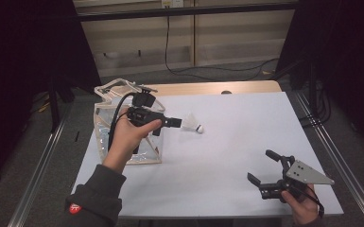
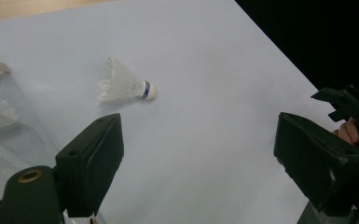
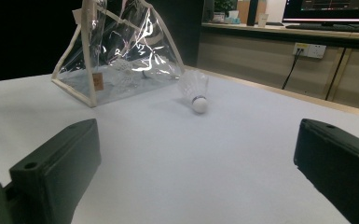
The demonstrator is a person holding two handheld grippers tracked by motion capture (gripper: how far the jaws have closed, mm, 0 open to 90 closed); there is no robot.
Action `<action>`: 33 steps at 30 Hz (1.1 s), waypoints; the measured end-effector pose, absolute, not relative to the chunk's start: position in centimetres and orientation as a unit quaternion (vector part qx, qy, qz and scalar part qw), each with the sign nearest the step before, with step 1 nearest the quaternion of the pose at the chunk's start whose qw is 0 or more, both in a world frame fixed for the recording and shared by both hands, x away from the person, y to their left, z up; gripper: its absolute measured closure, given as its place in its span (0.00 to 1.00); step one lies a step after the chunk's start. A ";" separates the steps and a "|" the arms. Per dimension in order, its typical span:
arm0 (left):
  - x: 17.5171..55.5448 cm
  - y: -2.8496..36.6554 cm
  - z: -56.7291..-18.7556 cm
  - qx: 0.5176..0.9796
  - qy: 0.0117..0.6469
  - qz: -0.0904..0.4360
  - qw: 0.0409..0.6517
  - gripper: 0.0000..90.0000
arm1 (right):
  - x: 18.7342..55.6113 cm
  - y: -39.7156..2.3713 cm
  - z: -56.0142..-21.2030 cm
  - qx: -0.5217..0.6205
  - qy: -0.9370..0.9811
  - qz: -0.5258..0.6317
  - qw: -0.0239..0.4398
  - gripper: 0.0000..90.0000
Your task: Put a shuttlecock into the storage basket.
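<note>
A white feathered shuttlecock (image 1: pixel 192 124) (image 2: pixel 123 86) (image 3: pixel 195 91) lies on its side on the white table top (image 1: pixel 227 156), cork end pointing right in the high view. Just left of it my left gripper (image 1: pixel 174 122) (image 2: pixel 200 154) hovers, aimed at it, jaws open and empty. A clear plastic bag (image 1: pixel 105 118) (image 2: pixel 0 116) (image 3: pixel 116 56) with pale trim stands under and behind that hand, with white feathery things inside. Near the front right corner, my right gripper (image 1: pixel 260 165) (image 3: pixel 196 158) stays low, open and empty, facing the shuttlecock from a distance.
A wooden strip (image 1: pixel 208 88) edges the table's far side. Metal rails (image 1: pixel 328 146) run along both sides on the floor, and a black cable (image 1: pixel 203 71) lies beyond the table. The right gripper (image 2: pixel 349 105) and its hand show at the right edge of the left gripper view.
</note>
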State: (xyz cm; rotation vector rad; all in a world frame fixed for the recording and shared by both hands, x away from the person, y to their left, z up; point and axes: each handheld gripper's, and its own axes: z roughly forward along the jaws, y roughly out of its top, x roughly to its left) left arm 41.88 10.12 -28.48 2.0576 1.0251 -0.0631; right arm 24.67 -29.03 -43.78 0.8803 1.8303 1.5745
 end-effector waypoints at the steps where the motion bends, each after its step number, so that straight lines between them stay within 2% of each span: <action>1: 41.9 10.1 -28.6 0.817 0.407 -0.025 0.409 0.18 | 24.7 -29.0 -43.8 0.329 0.683 0.588 0.282 0.00; 13: 41.9 9.0 -30.0 0.824 0.402 -0.021 0.399 0.13 | 24.7 -29.0 -43.8 0.329 0.683 0.588 0.282 0.00; 33: 41.8 7.6 -32.1 0.828 0.395 -0.012 0.398 0.11 | 24.6 -29.1 -43.8 0.329 0.684 0.587 0.282 0.00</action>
